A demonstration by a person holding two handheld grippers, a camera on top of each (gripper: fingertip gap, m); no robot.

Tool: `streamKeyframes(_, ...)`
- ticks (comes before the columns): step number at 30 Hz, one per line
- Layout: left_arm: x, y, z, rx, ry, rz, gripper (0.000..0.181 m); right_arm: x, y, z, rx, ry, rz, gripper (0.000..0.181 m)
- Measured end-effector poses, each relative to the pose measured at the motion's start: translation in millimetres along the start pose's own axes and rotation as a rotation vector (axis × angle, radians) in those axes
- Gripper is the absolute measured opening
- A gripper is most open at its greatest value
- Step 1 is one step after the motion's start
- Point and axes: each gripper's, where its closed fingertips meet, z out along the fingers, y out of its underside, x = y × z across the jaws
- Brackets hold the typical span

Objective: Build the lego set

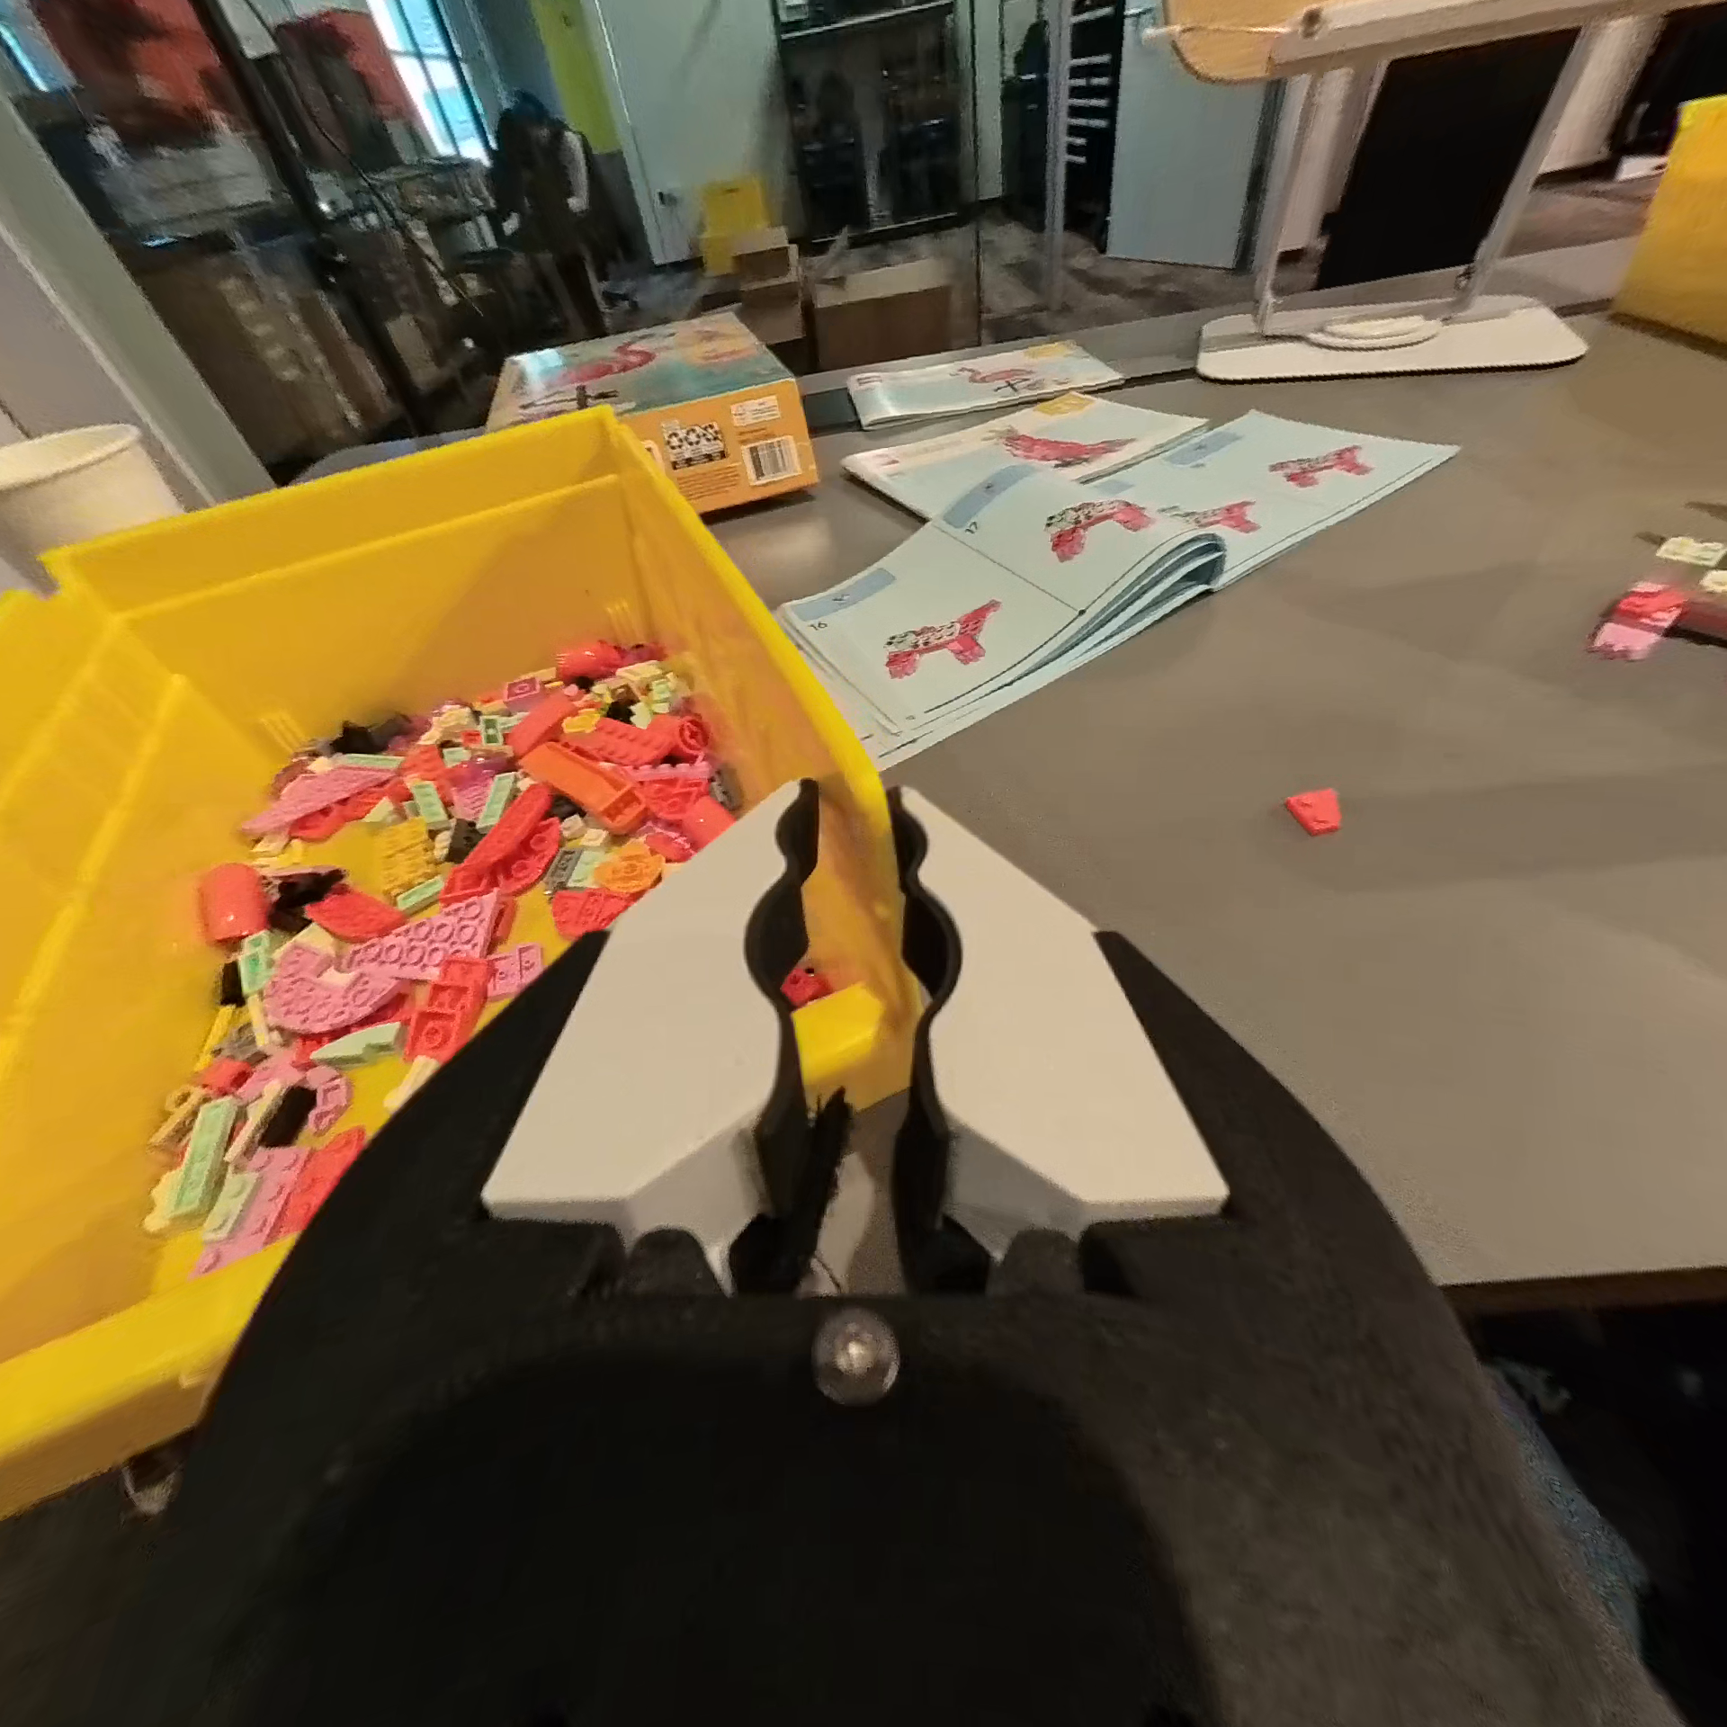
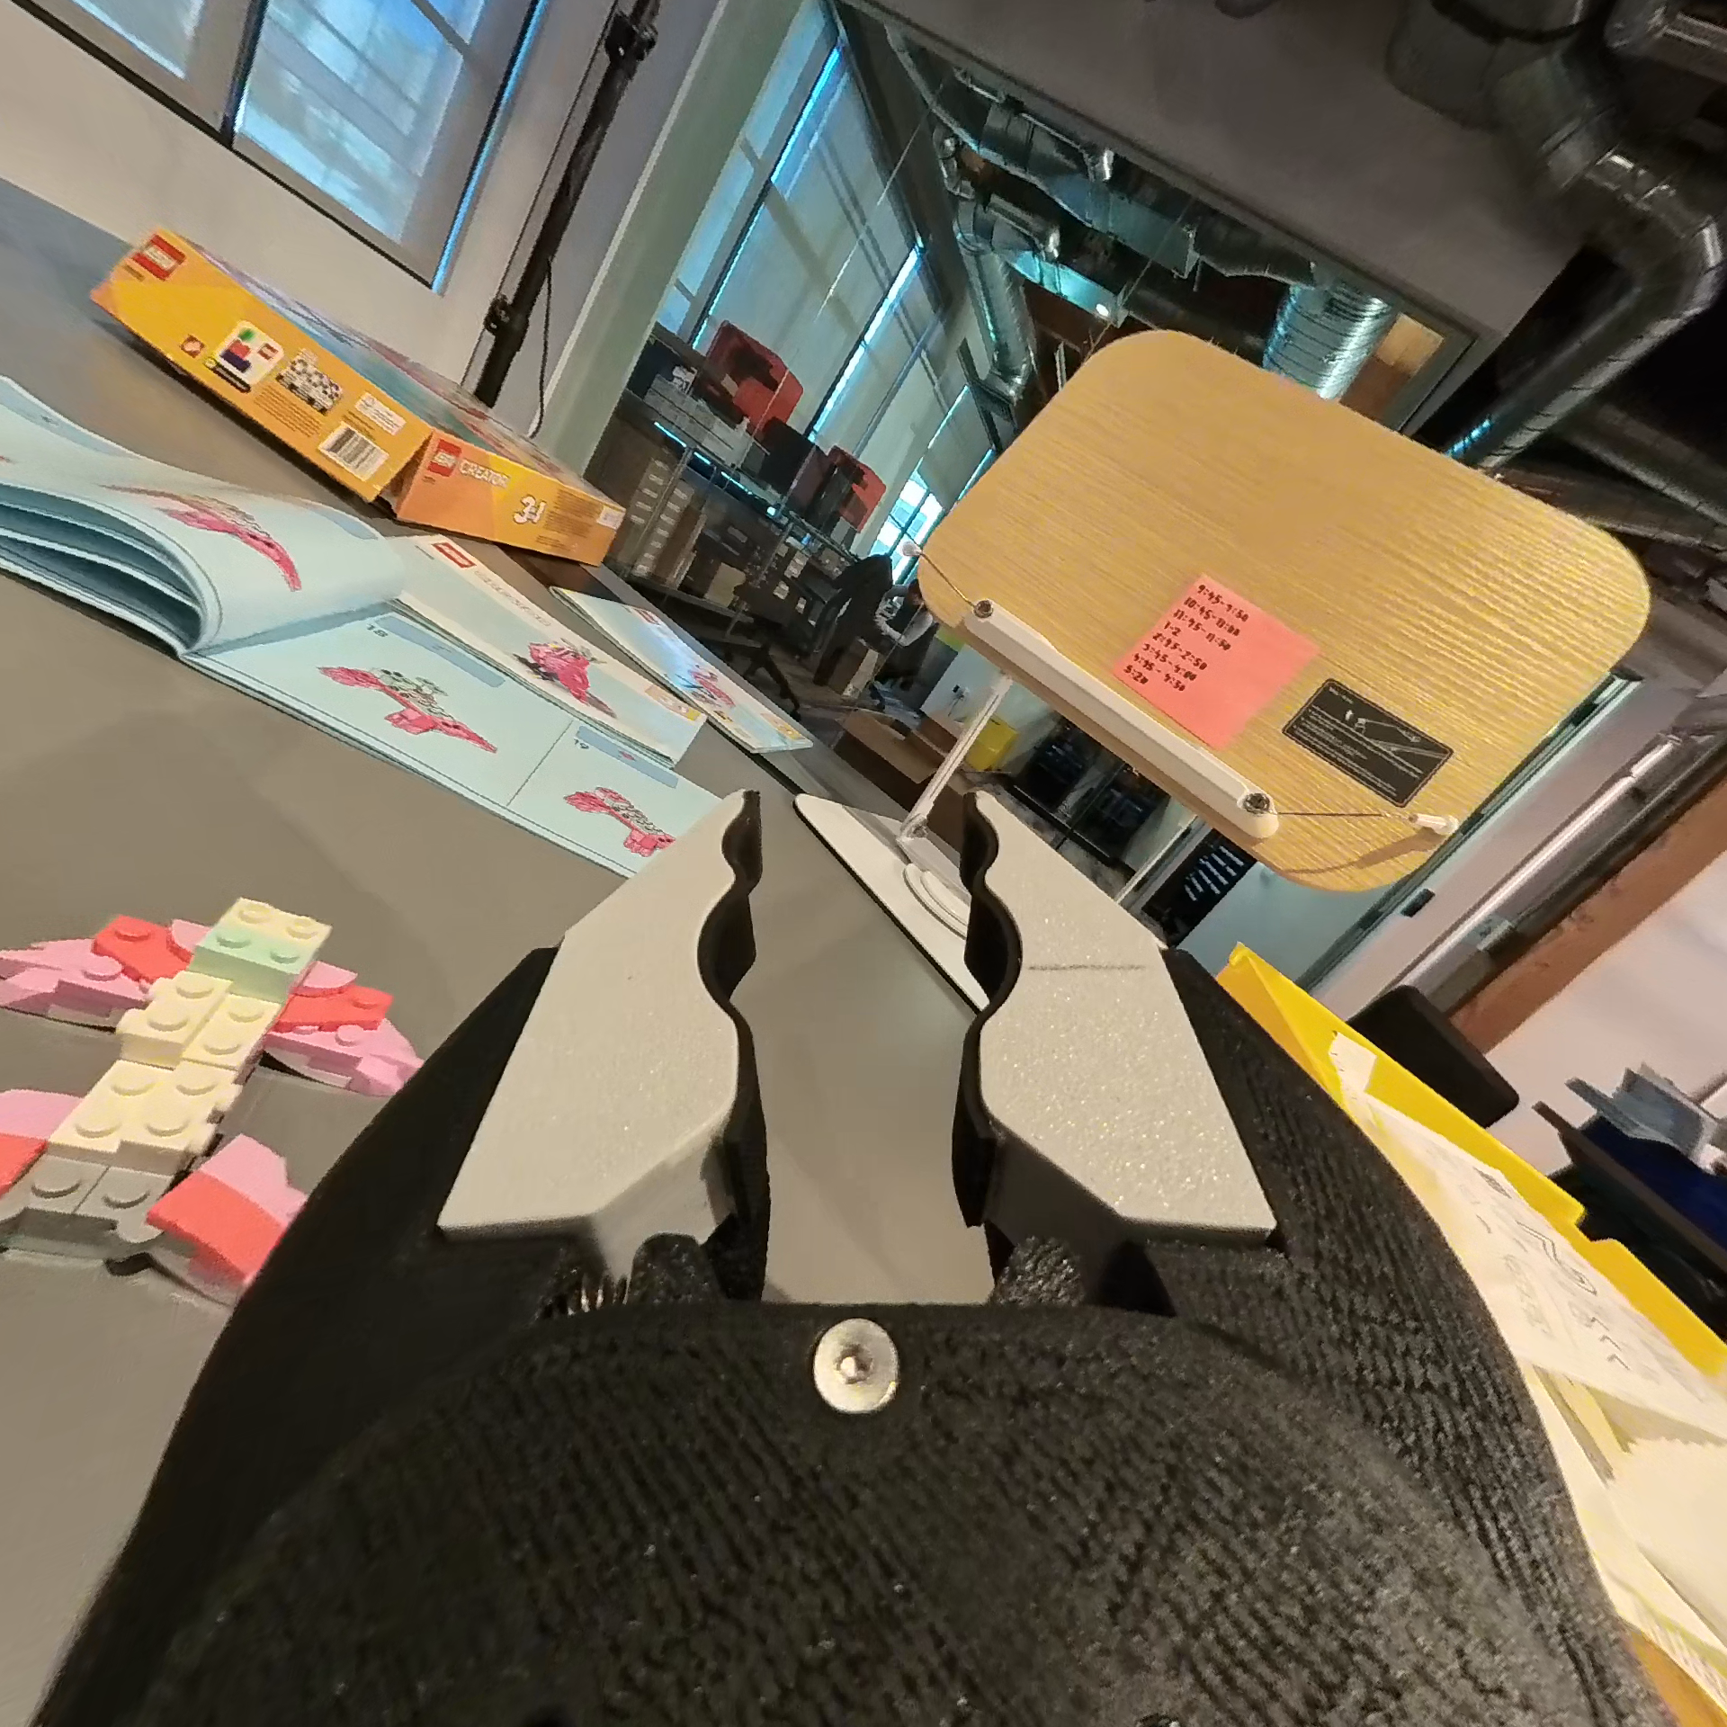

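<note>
Presently: left gripper (image 1: pixel 855 804) parted narrowly, empty, poised at the yellow bin (image 1: pixel 579 523) of loose bricks (image 1: pixel 449 869) for picking; right gripper (image 2: pixel 860 813) parted wider, empty, beside the half-built model (image 2: pixel 187 1056) under the open instruction booklet (image 2: pixel 392 673).

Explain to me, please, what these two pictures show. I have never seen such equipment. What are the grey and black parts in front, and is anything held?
There is no robot here. A person holds one two-finger tool in each hand, and a camera on each tool looks forward along its fingers. The left tool hangs over the corner of a yellow bin full of loose lego pieces. Its fingers are slightly apart and seem to grip nothing. The right tool is open and empty, low over the grey table, beside a partly built pink and white model. Also on the table lie open instruction booklets, the orange set box, one loose red piece and a white stand with a wooden board.
</note>
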Motion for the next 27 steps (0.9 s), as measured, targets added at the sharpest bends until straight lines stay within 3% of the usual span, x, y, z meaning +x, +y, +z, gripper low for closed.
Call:
streamKeyframes(4, 6.1, 0.6, -8.5, 0.018, -0.041, -0.077, 0.008, -2.0, -4.4, -4.0, 0.009, 0.001, 0.002, 0.041)
streamKeyframes(13, 60.9, -6.3, -17.9, 0.069, 0.121, -0.138, 0.014, -2.6, -4.3, -6.1, 0.002, 0.004, 0.005, 0.041)
streamKeyframes(17, 66.1, -40.2, -34.9, 0.232, 0.210, -0.115, 0.043, -0.9, -4.1, -7.4, 0.002, 0.011, 0.014, 0.041)
streamKeyframes(19, 39.6, -59.7, -45.3, 0.311, 0.098, -0.013, 0.052, -0.6, -4.7, -7.9, 0.005, 0.012, 0.016, 0.041)
streamKeyframes(22, -30.8, -81.1, -63.2, 0.350, -0.195, 0.161, 0.054, -1.0, -5.4, -7.9, 0.008, 0.010, 0.016, 0.041)
streamKeyframes(25, -103.0, -68.2, -63.3, 0.181, -0.380, 0.150, 0.069, -1.7, -6.3, -7.6, 0.014, 0.004, 0.017, 0.041)
streamKeyframes(27, -121.0, -47.6, -49.4, 0.052, -0.295, 0.006, 0.088, -1.7, -6.3, -7.4, 0.015, 0.003, 0.019, 0.041)
